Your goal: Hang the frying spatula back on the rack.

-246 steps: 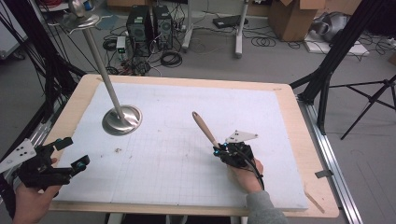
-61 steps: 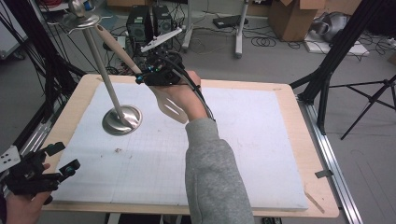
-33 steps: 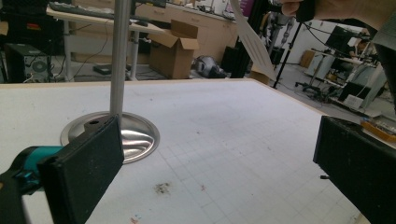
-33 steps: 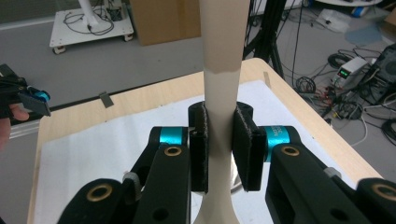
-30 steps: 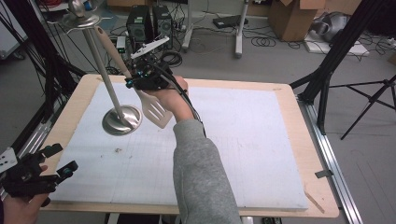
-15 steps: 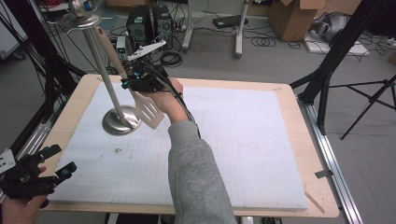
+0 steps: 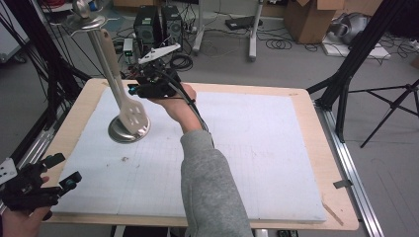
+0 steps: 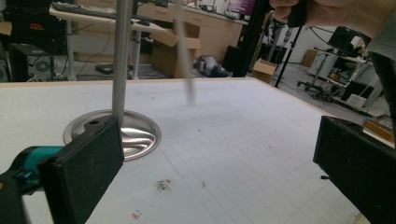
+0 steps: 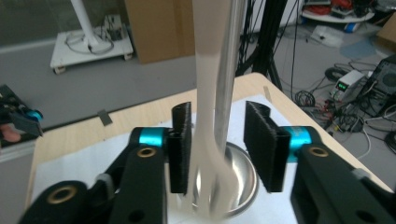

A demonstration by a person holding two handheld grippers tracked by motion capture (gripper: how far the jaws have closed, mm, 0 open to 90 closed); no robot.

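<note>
A slotted spatula (image 7: 132, 114) with a tan handle hangs from the top of a metal stand (image 7: 116, 134), its blade low over the round base. My right gripper (image 7: 130, 89) is held up beside it. Its jaws have just been opening. In the right gripper view the blurred spatula (image 9: 208, 70) passes between the pads of my right gripper (image 9: 217, 144) without being pressed, in front of the pole (image 9: 229, 70). My left gripper (image 7: 62, 170) rests at the mat's near left corner, open with nothing between its jaws (image 8: 219, 168). From there I see the pole (image 8: 122, 56) and the blurred spatula (image 8: 184, 56).
A white gridded mat (image 7: 257, 148) covers the wooden table (image 7: 341, 197). Black tripod legs (image 7: 346, 84) stand by the table's right edge, with more legs at the left. Computers, cables and cardboard boxes lie on the floor beyond the far edge.
The right jaws have parted and let go of the spatula. Its blade has swung left toward the pole and now hangs over the base. Both hands kept their places.
</note>
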